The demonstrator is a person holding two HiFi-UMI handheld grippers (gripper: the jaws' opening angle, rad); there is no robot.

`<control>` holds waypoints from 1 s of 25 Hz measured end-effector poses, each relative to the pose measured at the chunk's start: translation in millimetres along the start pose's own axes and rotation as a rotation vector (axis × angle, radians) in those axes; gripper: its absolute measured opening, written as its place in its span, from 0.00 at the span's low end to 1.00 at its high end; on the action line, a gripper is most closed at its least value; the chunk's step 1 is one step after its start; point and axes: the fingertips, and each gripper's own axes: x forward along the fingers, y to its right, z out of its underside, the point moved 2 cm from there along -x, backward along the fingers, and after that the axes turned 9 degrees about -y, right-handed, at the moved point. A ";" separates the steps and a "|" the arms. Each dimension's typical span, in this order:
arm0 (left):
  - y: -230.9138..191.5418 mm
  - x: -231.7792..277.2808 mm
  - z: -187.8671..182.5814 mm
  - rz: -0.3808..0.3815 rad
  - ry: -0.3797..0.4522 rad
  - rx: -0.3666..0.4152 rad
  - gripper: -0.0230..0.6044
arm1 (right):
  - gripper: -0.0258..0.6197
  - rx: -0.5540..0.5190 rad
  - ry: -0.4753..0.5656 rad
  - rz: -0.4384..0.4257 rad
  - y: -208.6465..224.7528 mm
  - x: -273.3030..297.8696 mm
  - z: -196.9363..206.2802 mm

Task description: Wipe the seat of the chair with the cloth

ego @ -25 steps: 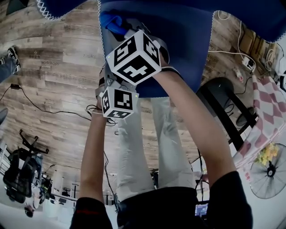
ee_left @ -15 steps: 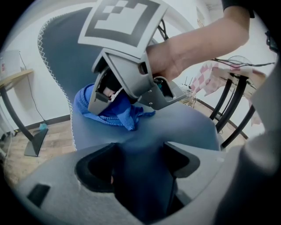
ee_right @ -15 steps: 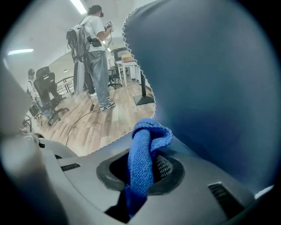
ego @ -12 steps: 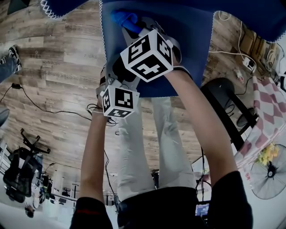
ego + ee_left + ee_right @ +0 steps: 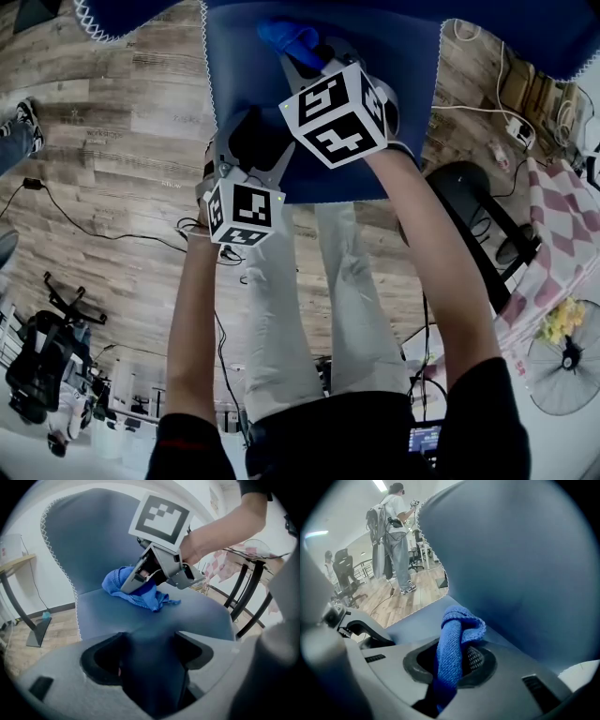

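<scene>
Wood floor (image 5: 112, 141) under blue chair seat (image 5: 403, 112). Right gripper (image 5: 451, 660), clamped on cloth (image 5: 140, 592), has slid further in over seat since 1 s ago; cloth now mid-seat. Left gripper (image 5: 151, 667) stays pinched on seat's front edge. Right forearm (image 5: 441, 253) reaches further over seat than left forearm (image 5: 192, 319).

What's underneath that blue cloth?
The chair's blue seat. The right gripper holds the cloth down on it. The patch directly beneath is covered, so I cannot see whether it is clean.
</scene>
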 end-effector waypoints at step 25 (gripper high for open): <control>0.7 1.5 0.6 -0.001 -0.011 -0.006 0.58 | 0.13 0.122 -0.063 0.105 61.7 -31.1 74.0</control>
